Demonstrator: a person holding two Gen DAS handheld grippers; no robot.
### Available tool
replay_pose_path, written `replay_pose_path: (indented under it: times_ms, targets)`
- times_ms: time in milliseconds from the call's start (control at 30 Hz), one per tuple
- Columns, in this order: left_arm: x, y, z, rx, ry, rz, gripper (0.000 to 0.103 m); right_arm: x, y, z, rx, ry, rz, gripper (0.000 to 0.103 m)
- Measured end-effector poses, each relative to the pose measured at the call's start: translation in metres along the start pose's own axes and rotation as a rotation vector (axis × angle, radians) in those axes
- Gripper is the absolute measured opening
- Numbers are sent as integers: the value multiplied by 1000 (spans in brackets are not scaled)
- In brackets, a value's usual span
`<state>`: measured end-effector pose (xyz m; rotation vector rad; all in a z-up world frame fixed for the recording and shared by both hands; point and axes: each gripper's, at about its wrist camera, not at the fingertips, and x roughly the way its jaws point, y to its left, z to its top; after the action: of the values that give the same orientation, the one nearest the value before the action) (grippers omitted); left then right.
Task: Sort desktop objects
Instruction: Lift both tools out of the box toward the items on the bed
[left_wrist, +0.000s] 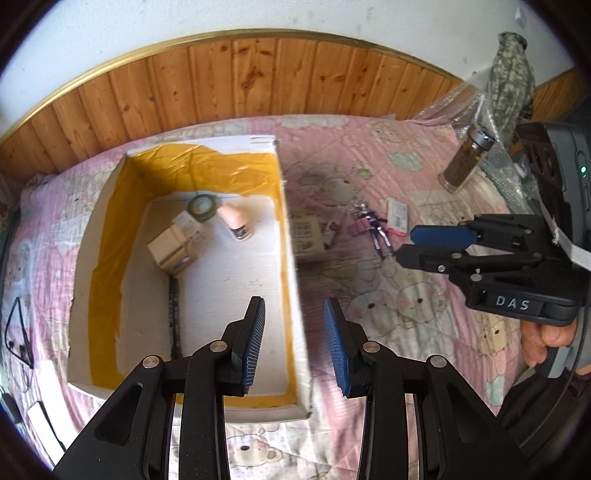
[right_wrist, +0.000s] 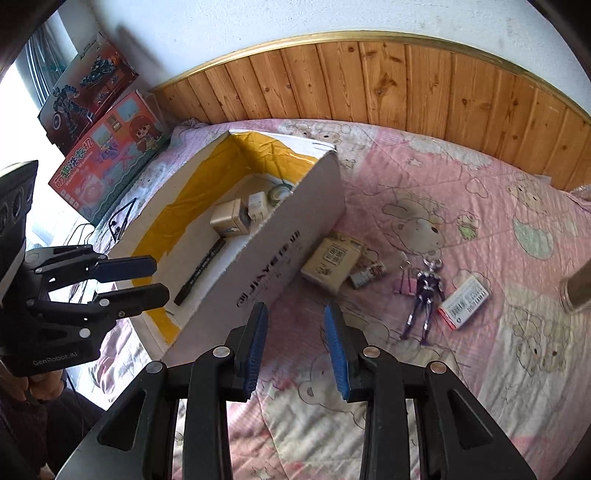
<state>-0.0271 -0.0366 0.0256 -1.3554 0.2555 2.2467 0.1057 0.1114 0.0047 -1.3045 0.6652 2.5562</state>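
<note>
Both tongs empty, jaws apart: left tongs (left_wrist: 294, 341) over box (left_wrist: 291, 236), right tongs (right_wrist: 296, 347) over bed. Figure (right_wrist: 424, 295) prob. light, stiff, thin limbs; grab torso.

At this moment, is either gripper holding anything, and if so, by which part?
Nothing is held. The left gripper and the right gripper both have a bare gap between their blue pads, with only the box and the pink quilt showing behind.

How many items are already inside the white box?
5: tape roll and peach bottle at the far end, white adapter, beige cube, black marker. More may be hidden.
</note>
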Motion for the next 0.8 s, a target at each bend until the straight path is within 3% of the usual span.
replay_pose_path:
  times_ms: [200, 367, 467, 533, 700, 800]
  targets:
    - [13, -47, 7, 61, 1, -47, 37, -2, -58, -23, 175, -13, -59, 34]
    - [43, -66, 13, 67, 33, -44, 41, 15, -85, -33, 240, 13, -60, 34]
    - [67, -65, 17, 36, 55, -39, 42, 32, -92, -32, 249, 26, -63, 35]
    - [85, -60, 20, -2, 77, -30, 43, 42, -95, -28, 246, 22, -78, 46]
    - [125, -45, 23, -68, 124, -15, 44, 74, -102, -20, 212, 44, -123, 50]
    - [137, -45, 22, -67, 132, 59, 44, 89, -105, -19, 174, 62, -162, 51]
